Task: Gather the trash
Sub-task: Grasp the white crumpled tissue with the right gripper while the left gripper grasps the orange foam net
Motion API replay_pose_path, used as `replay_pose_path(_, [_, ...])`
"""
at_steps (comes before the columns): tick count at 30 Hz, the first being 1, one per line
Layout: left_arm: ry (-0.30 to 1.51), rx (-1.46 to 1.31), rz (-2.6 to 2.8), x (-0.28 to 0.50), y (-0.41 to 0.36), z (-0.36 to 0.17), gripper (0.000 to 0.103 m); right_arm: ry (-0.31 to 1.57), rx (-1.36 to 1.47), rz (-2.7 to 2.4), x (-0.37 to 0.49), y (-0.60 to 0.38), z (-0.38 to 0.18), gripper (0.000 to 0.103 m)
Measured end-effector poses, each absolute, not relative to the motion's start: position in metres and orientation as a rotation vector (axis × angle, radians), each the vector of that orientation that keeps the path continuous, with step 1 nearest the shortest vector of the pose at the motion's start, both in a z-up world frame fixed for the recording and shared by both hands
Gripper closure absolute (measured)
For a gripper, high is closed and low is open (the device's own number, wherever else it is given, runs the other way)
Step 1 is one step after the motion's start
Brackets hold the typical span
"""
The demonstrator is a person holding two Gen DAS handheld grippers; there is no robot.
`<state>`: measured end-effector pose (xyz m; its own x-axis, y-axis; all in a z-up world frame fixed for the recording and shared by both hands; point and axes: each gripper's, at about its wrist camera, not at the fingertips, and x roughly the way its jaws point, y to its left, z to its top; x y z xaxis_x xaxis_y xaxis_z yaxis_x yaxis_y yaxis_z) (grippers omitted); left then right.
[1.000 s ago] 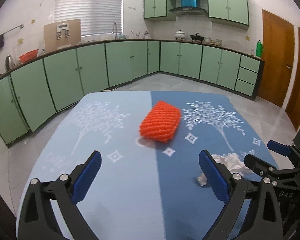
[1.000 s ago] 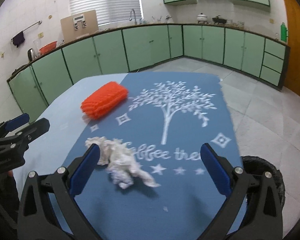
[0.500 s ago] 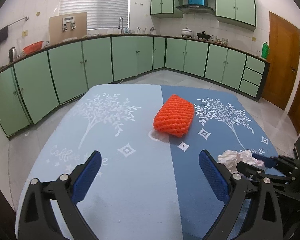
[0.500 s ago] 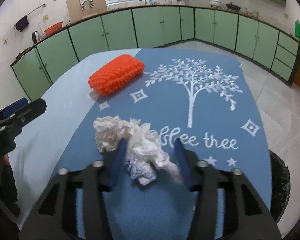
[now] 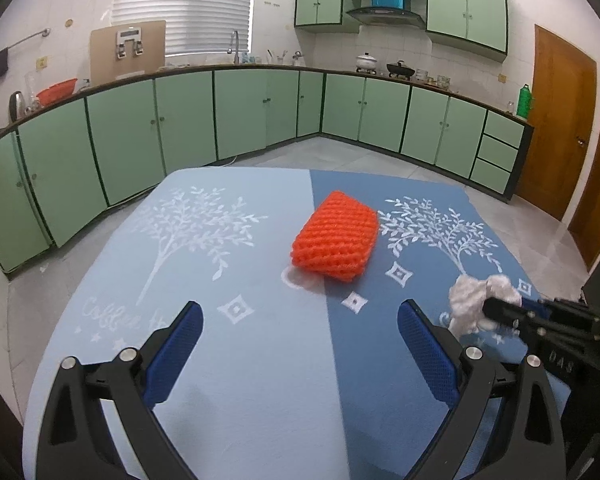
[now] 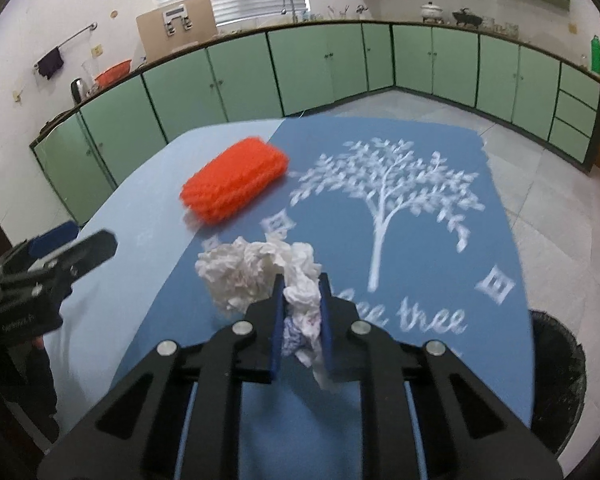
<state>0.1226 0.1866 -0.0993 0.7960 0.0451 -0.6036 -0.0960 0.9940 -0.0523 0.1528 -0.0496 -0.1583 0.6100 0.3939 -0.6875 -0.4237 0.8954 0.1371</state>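
Note:
A crumpled white tissue wad (image 6: pixel 256 276) sits between the blue pads of my right gripper (image 6: pixel 300 284), whose jaws are closing and press on it from both sides just above the blue tablecloth (image 6: pixel 412 360). In the left wrist view the tissue wad (image 5: pixel 476 300) shows at the right with the right gripper (image 5: pixel 504 312) clamped on it. An orange foam net (image 5: pixel 336 240) lies in the middle of the table, also seen as the orange foam net (image 6: pixel 236 180) beyond the tissue. My left gripper (image 5: pixel 300 344) stands open over the light blue cloth with nothing between its fingers.
A black trash bin (image 6: pixel 560 380) stands on the floor at the table's right side. Green cabinets (image 5: pixel 260 116) line the walls beyond the table's far edge. A wooden door (image 5: pixel 560 128) is at the right.
My right gripper went from wide open around the tissue to nearly closed on it, and the wad has lifted a little. The left gripper stayed open, its view shifting slightly.

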Motion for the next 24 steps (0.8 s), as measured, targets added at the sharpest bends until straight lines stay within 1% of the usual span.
replay_pose_path(12, [0.660,-0.074,0.034,0.197,0.179,-0.101,0.008,0.744,-0.011,0.386,0.226,-0.062,-0.147,0.089])
replay_pose_path(22, [0.764,-0.100,0.014,0.255,0.181,-0.127,0.008,0.759,-0.016,0.380,0.255,-0.053,-0.159,0.089])
replay_pose_path(23, [0.776,-0.109,0.005,0.258,0.181,-0.131,0.010,0.762,-0.013,0.379,0.257,-0.053,-0.160,0.088])
replay_pose_path(24, [0.786,-0.116,-0.003,0.260,0.181,-0.134,0.018,0.765,-0.011,0.379,0.258,-0.053,-0.161,0.088])
